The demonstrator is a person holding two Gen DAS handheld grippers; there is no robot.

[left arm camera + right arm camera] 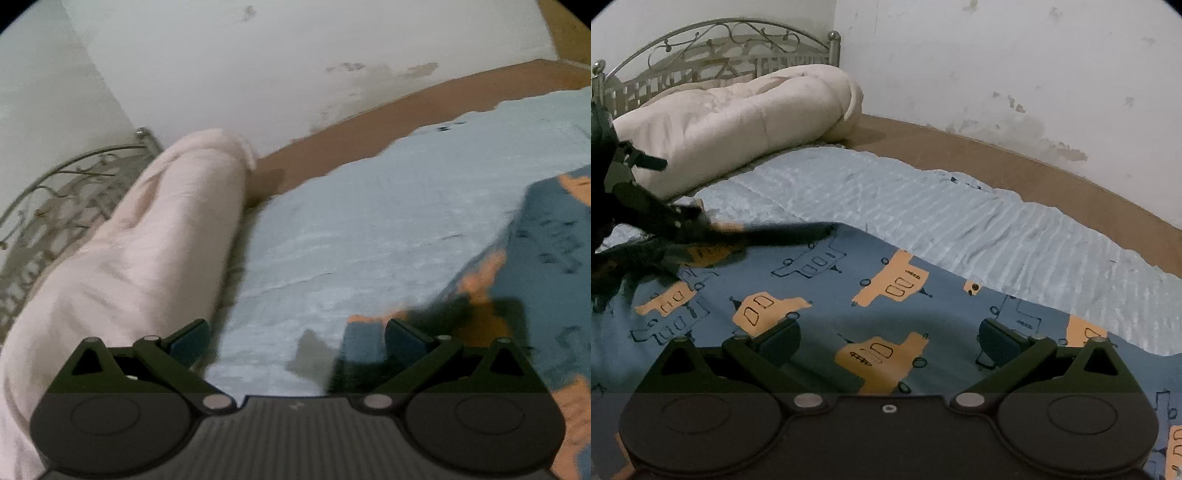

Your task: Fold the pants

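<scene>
The pants (775, 234) are a blurred strip of black cloth lying across the blue sheet with orange truck prints (820, 295), at the left of the right wrist view. In the left wrist view the same black cloth (351, 373) shows beside and under the right finger. My left gripper (297, 339) is open, its fingers wide apart over the light blue blanket (369, 229); from the right wrist view the left gripper (674, 188) sits at the cloth's left end. My right gripper (890, 339) hangs open above the printed sheet with nothing between its fingers.
A rolled cream comforter (738, 118) lies against the metal headboard (720, 40). The light blue ribbed blanket (942, 221) covers the far half of the bed. Beyond it runs the brown mattress edge (997, 162) and a stained white wall (997, 74).
</scene>
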